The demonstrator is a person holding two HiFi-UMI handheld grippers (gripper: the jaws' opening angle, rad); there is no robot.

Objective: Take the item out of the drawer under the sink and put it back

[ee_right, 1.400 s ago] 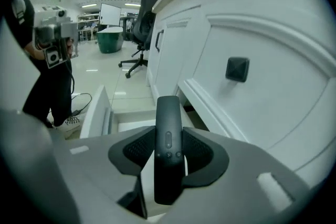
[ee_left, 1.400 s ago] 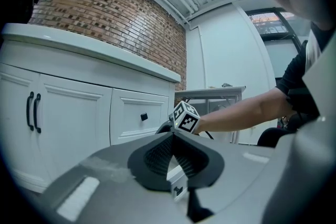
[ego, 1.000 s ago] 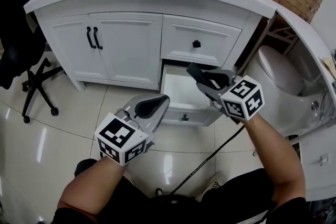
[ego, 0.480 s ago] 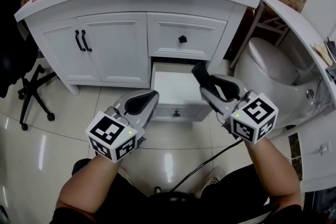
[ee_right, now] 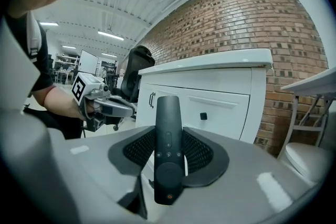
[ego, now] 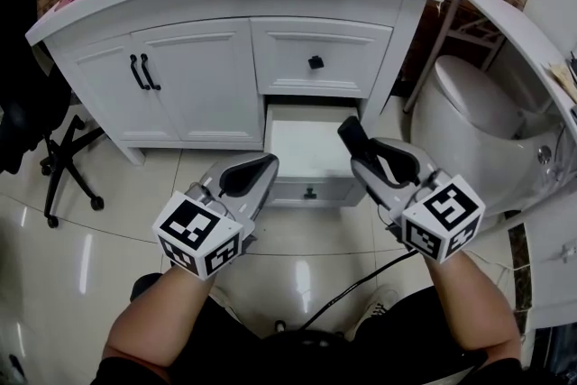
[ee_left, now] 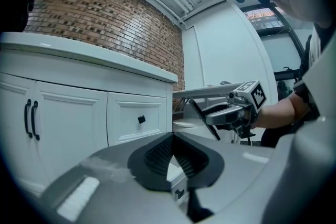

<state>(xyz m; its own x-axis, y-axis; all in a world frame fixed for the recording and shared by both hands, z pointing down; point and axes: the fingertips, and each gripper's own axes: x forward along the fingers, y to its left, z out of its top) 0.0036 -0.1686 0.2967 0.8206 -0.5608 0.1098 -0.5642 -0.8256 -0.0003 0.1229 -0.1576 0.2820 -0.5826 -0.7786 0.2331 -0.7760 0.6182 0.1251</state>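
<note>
The right gripper (ego: 373, 160) is clamped on a black remote control (ee_right: 168, 134), one pad against each long side, and the remote's far end sticks out past the jaw tips. In the head view that end sits over the right-hand edge of the open bottom drawer (ego: 311, 191) of the white vanity (ego: 207, 77), just below a closed drawer with a black knob (ego: 315, 61). The left gripper (ego: 255, 173) has its jaws closed together on nothing and is held in front of the drawer's left side, well apart from the right one
</note>
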